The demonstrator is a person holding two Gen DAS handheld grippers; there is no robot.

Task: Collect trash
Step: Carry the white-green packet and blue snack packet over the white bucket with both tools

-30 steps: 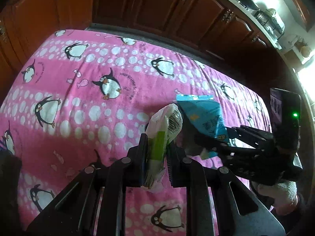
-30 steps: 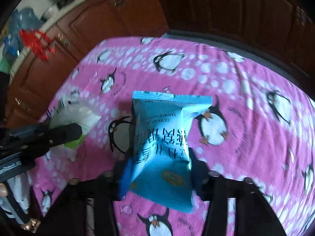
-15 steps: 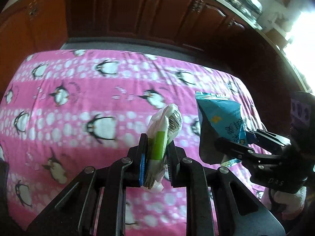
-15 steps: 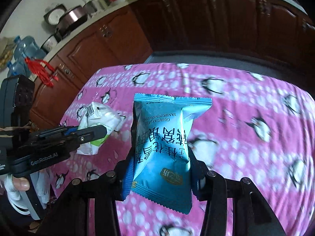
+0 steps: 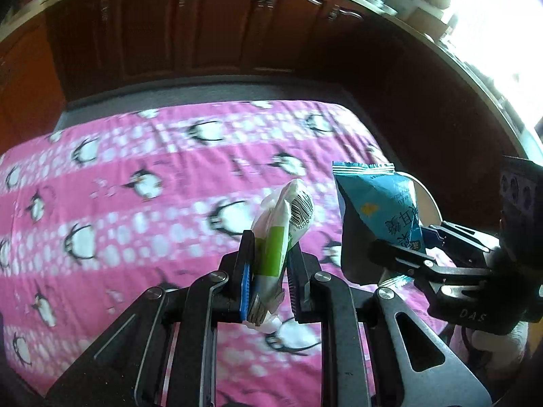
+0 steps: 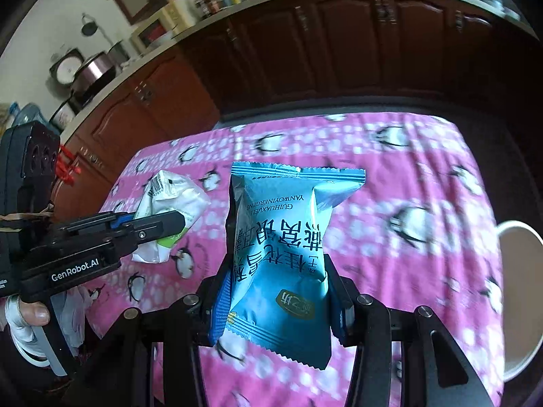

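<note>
Trash in both grips, two pieces, both clear of the table.

Left gripper [image 5: 269, 271]: jaws pressed tight on a crumpled white-and-green wrapper [image 5: 281, 234], pinched low so most of it stands up above the pads. Barcode panel visible near its top; digits too small to read.

Right gripper [image 6: 276, 300]: jaws part-spread, clamping the lower half of a puffy blue snack packet [image 6: 283, 244]. Packet upright, sealed crimp at the top.

Change over the last second: both hands have swung across and slightly up, side by side. The view that was filled by pink penguin tablecloth [image 5: 135, 210] now shows its far edge, the dark wood cabinets [image 5: 220, 23] beyond, and a white round container [image 6: 519, 298] coming in at the right edge, just beside the table. Neither grip has altered; both wrappers sit as they did. Reading: pick-up is finished, this is the carry. The white container looks like the drop point, though only its rim shows, so that is a guess.

Writing: packet reads "GUIHUAXUELI YANWOYINERGENG", upside down to the camera, above large Chinese characters and a gold oval logo. Left gripper body marked "GenRobot.AI". Right gripper body shows "DAS".

A gloved hand [image 6: 23, 318] holds the left handle, thumb bare.
</note>
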